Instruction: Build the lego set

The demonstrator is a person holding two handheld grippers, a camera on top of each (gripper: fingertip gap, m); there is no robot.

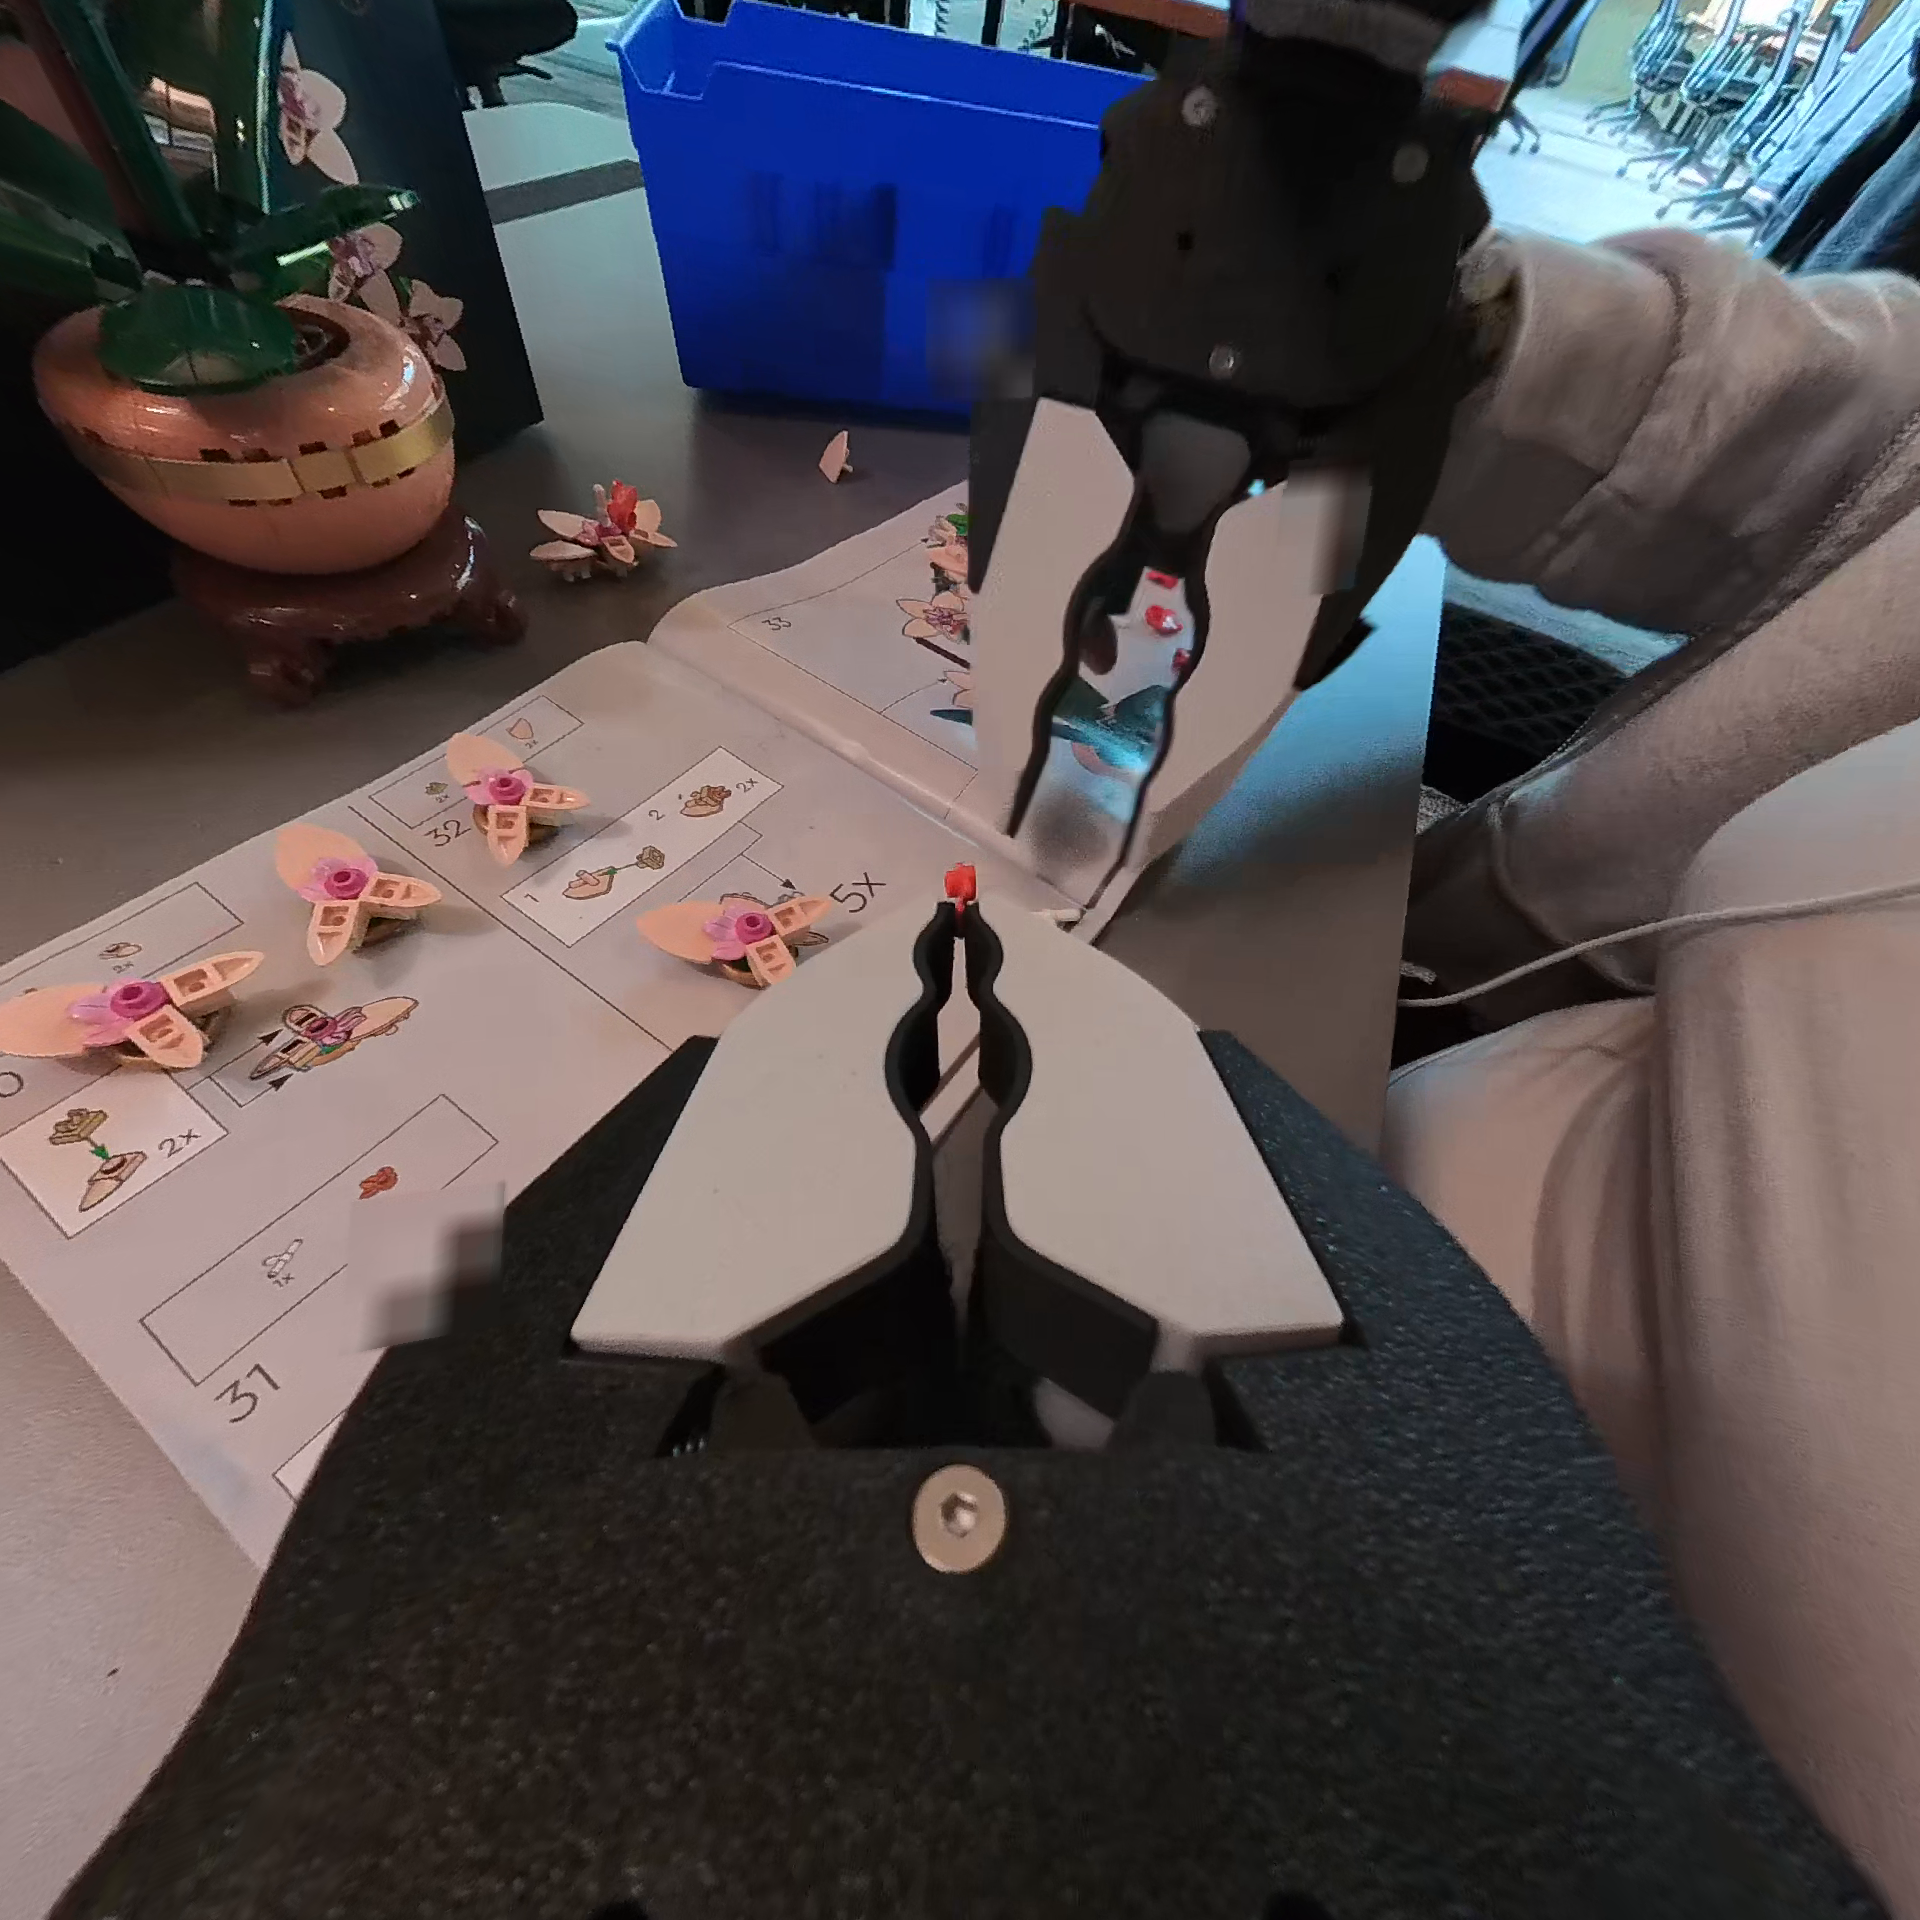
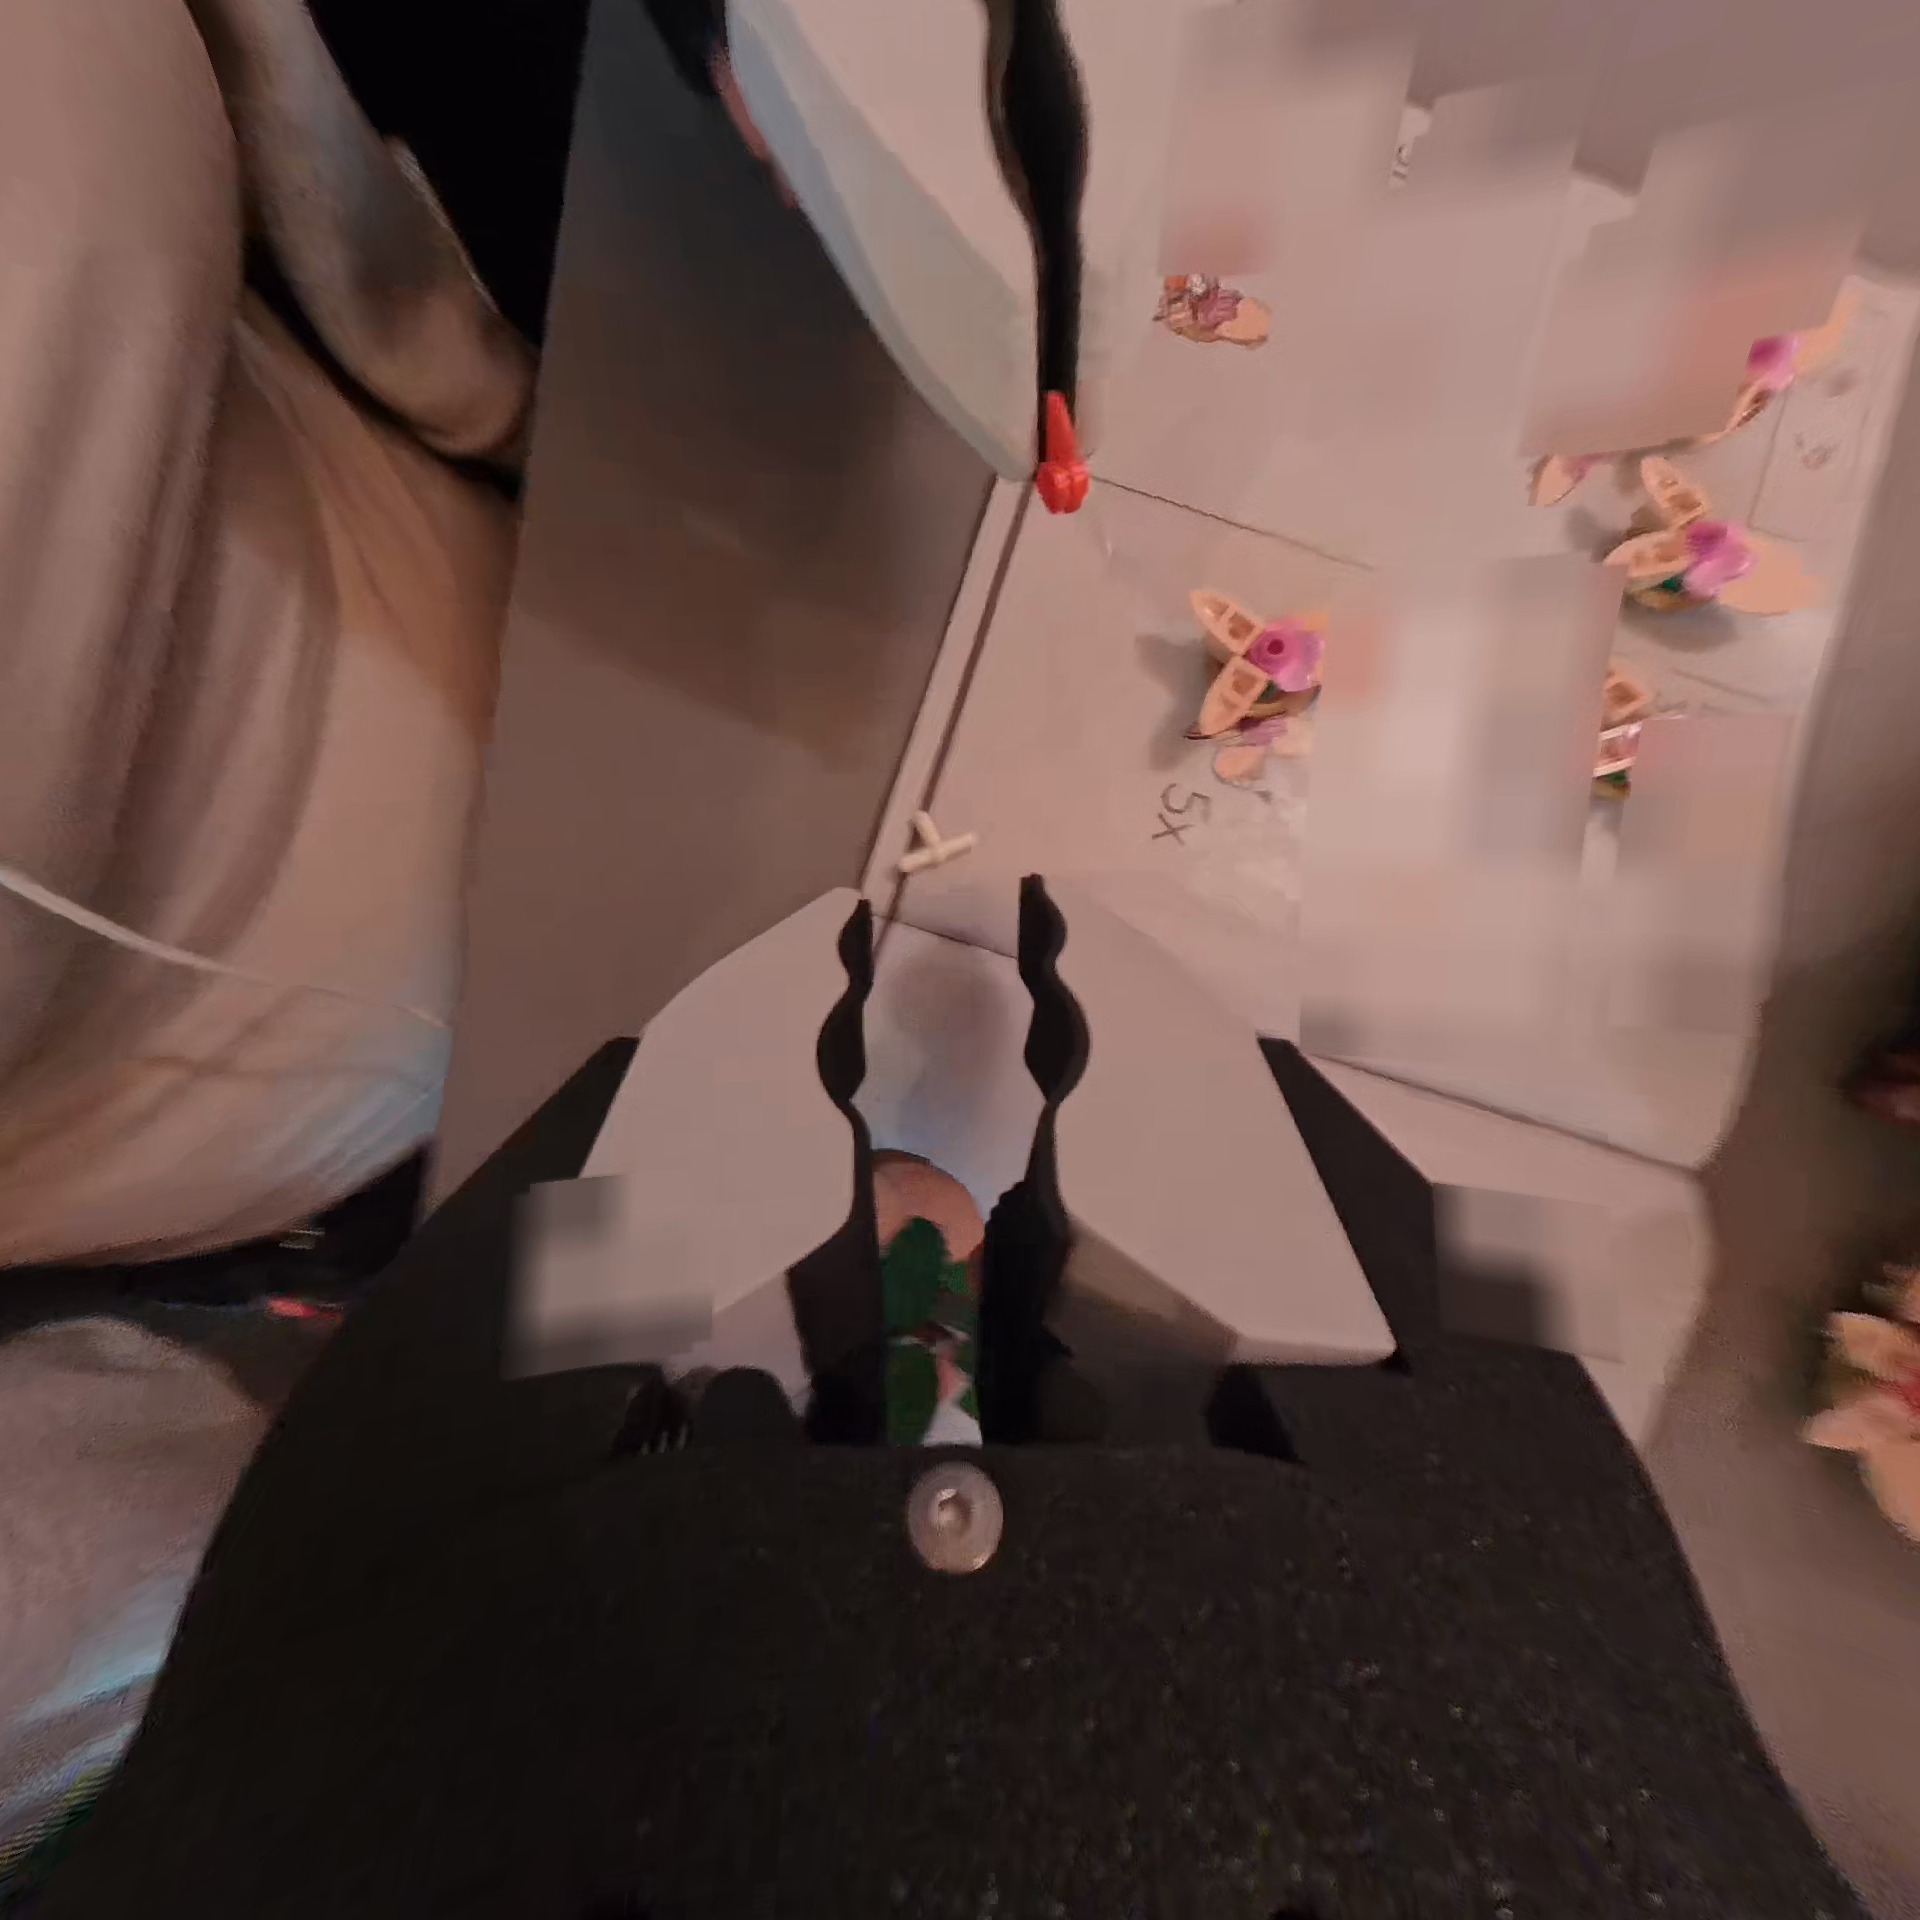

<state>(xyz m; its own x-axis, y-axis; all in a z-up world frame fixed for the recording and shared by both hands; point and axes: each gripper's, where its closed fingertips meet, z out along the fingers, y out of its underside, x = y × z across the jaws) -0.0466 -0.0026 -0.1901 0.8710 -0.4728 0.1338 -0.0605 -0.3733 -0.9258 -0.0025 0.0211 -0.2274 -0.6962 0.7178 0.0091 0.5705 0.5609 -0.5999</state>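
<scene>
My left gripper (image 1: 958,914) is shut on a small red lego piece (image 1: 960,883) that sticks out of its tips, held above the open instruction booklet (image 1: 582,935). The same red piece (image 2: 1060,468) shows in the right wrist view at the left gripper's tip. My right gripper (image 2: 940,899) is open and empty, pointing down over the booklet's fold; it also shows in the left wrist view (image 1: 1070,831). A small white piece (image 2: 935,847) lies on the booklet just ahead of it. Several pink flower assemblies (image 1: 743,930) (image 2: 1262,665) lie on the booklet.
A built orchid in a pink pot (image 1: 249,436) stands at the far left. A blue bin (image 1: 852,208) stands behind. One flower with a red centre (image 1: 608,530) and a loose petal (image 1: 836,457) lie on the table. A person's sleeve (image 1: 1683,436) is at right. One gripper's finger ends stand about 7 centimeters off the other's.
</scene>
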